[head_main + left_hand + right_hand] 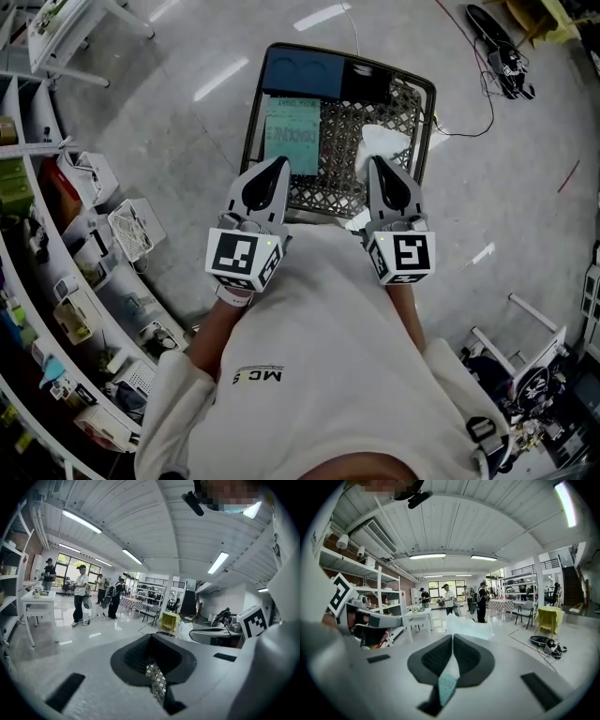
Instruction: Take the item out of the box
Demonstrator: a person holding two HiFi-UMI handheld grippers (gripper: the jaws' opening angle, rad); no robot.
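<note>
Polished grey floor with a dark, rectangular wire-mesh basket on it.
A flat teal carton lies inside the basket, its long axis running away from the person and its dark print too small to read. A crumpled white bag lies beside it. The left gripper and right gripper hover over the near edge, jaws together on nothing.

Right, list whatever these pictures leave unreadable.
Head view: print on the teal pack is too small to read.
Head view: the left gripper and right gripper cover the near end of the wire basket.
Right gripper view: whether the shut jaws pinch the white bag is unclear.
</note>
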